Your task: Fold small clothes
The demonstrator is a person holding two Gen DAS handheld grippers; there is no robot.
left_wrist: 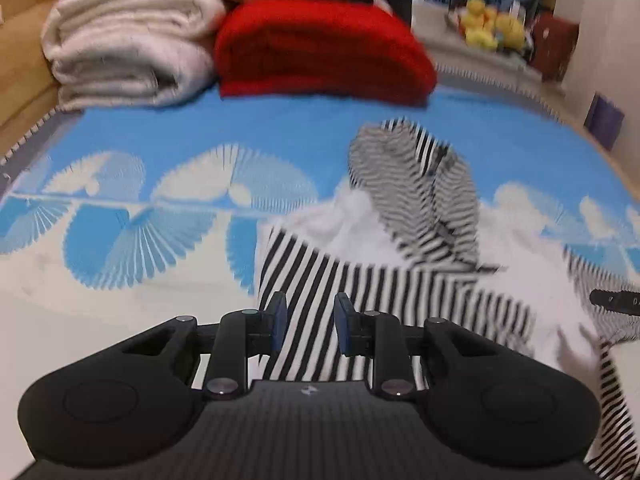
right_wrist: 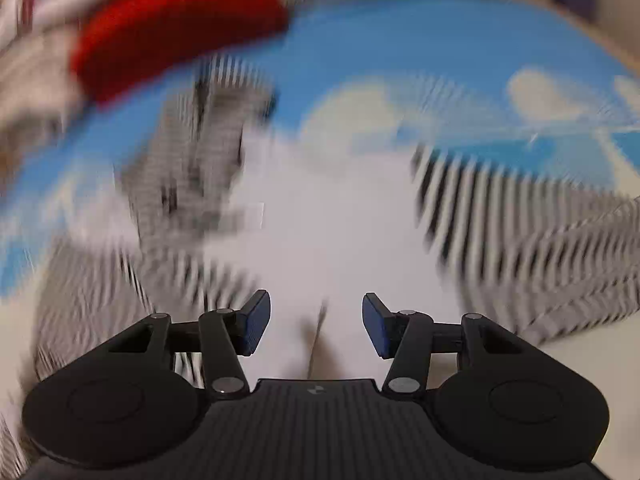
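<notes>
Left wrist view puts the black-and-white striped garment (left_wrist: 360, 292) crumpled on the blue-and-white patterned mat (left_wrist: 168, 148), its near edge running under my left gripper (left_wrist: 310, 322), whose blue pads (left_wrist: 280, 320) stand apart with striped cloth showing between them, released and clasping nothing. A finer-striped bunch of the same garment rises toward the far right, with white fabric spilling around it. To the left of the cloth I have a broad bare stretch of mat; to the right, stripes trail to the frame edge, where a dark tip, seemingly of the other tool, pokes in. Right wrist view is heavily blurred: my right gripper (right_wrist: 316, 324) hangs with jaws wide apart over white fabric, striped folds on both sides. Beyond the garment, a folded red blanket (left_wrist: 320, 48) and a stack of cream blankets (left_wrist: 128, 52) sit at the mat's far edge, just beside each other. A wooden board (left_wrist: 24, 40) borders the left; yellow plush toys (left_wrist: 492, 24) sit far back right near a pale wall.
</notes>
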